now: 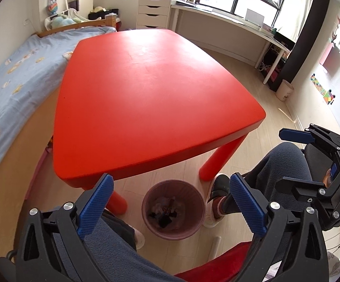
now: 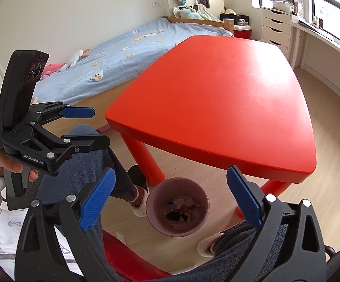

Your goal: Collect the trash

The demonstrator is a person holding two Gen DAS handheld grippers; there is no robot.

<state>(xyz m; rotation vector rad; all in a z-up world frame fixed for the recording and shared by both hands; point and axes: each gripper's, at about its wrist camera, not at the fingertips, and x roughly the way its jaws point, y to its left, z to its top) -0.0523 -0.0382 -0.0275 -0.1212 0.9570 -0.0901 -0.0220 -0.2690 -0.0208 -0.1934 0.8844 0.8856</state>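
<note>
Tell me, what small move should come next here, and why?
Probably none for collecting: lift both away and look around for leftover trash. The left gripper and right gripper are open and hold nothing, the bin on the floor holds scraps, and the red table shows no trash.

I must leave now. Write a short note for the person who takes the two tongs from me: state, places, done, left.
Left tongs: open, nothing between the pads.
Right tongs: open, also empty.
Both point down toward the pink bin on the floor, between the person's feet, at the near edge of the red table.
Done: crumpled trash lies in the bin; no trash shows on the tabletop.
Left: no loose trash shows in either view; check under the table and beside the bed.
</note>
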